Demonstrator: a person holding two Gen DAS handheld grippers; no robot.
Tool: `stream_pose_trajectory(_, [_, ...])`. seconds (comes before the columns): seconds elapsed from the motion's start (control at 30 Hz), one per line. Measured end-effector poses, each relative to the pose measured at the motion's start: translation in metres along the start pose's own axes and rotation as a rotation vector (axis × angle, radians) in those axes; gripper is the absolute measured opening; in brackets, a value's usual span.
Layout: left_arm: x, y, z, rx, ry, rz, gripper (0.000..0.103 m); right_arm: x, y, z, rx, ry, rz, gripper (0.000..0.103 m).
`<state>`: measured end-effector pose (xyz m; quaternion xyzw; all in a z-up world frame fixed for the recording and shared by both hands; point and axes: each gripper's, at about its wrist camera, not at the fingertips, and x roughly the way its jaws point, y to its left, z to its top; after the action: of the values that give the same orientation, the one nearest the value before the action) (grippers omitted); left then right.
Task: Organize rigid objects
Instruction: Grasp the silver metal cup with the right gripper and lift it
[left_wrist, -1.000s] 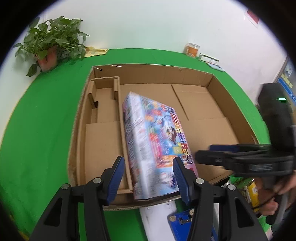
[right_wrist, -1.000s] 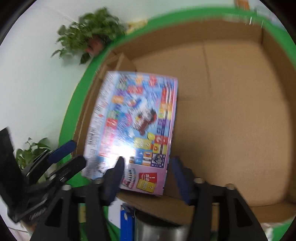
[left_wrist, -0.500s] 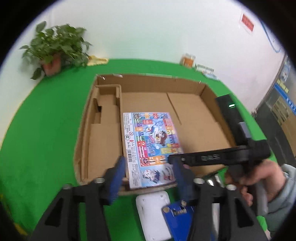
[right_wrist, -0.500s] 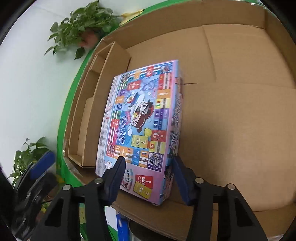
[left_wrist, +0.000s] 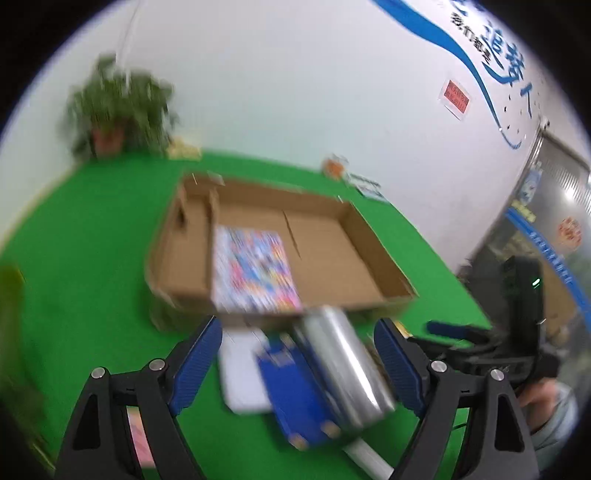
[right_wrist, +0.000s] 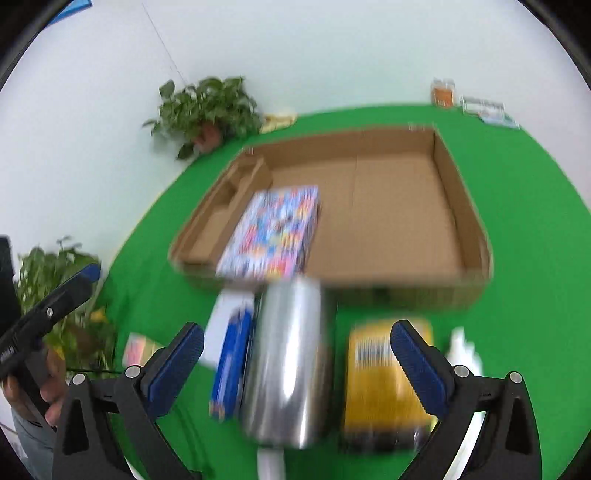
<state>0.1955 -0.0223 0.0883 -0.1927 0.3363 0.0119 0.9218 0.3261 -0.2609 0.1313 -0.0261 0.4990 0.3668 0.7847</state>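
A colourful game box (left_wrist: 255, 269) lies flat in the shallow cardboard tray (left_wrist: 373, 254), beside its left divider; both also show in the right wrist view, the box (right_wrist: 273, 232) and the tray (right_wrist: 461, 206). In front of the tray lie a silver cylinder (right_wrist: 288, 365), a blue box (right_wrist: 231, 373), a white box (right_wrist: 227, 325) and a yellow box (right_wrist: 384, 384). My left gripper (left_wrist: 299, 365) is open and empty above the cylinder (left_wrist: 347, 369) and the blue box (left_wrist: 295, 395). My right gripper (right_wrist: 297, 365) is open and empty above the cylinder.
A potted plant (right_wrist: 207, 110) stands at the back left of the green table (right_wrist: 532, 206). Small boxes (right_wrist: 443, 94) stand by the back wall. A second plant (right_wrist: 55, 280) stands at the left. A pink item (right_wrist: 138, 349) lies beside the white box.
Both grippers have pulled back and up from the game box, which now lies flat in the tray. Both have opened wider. The items in front of the tray have come into view.
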Motion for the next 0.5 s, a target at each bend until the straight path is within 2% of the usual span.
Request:
stream_pose_trajectory(0.07, [0.007, 0.003, -0.014, -0.054, 0.047, -0.025, 0.084, 0.013, 0.012, -0.014, 0.007, 0.053, 0.01, 0.085])
stream_pose_trajectory(0.13, [0.011, 0.005, -0.026, -0.1, 0.085, -0.044, 0.084, 0.028, 0.024, -0.023, -0.026, 0.095, 0.023, 0.083])
stream_pose_trajectory(0.23, [0.009, 0.01, -0.039, -0.16, 0.121, -0.094, 0.084, 0.052, 0.032, -0.034, -0.055, 0.162, -0.024, 0.078])
stream_pose_trajectory(0.3, [0.006, 0.011, -0.043, -0.186, 0.124, -0.123, 0.084, 0.06, 0.032, -0.043, -0.09, 0.19, -0.092, 0.07])
stream_pose_trajectory(0.37, [0.003, 0.006, -0.046, -0.202, 0.126, -0.13, 0.084, 0.054, 0.03, -0.05, -0.118, 0.176, -0.087, 0.069])
stream_pose_trajectory(0.5, [0.018, -0.009, -0.037, -0.16, 0.167, -0.154, 0.084, 0.036, 0.016, -0.052, -0.117, 0.144, -0.143, 0.064])
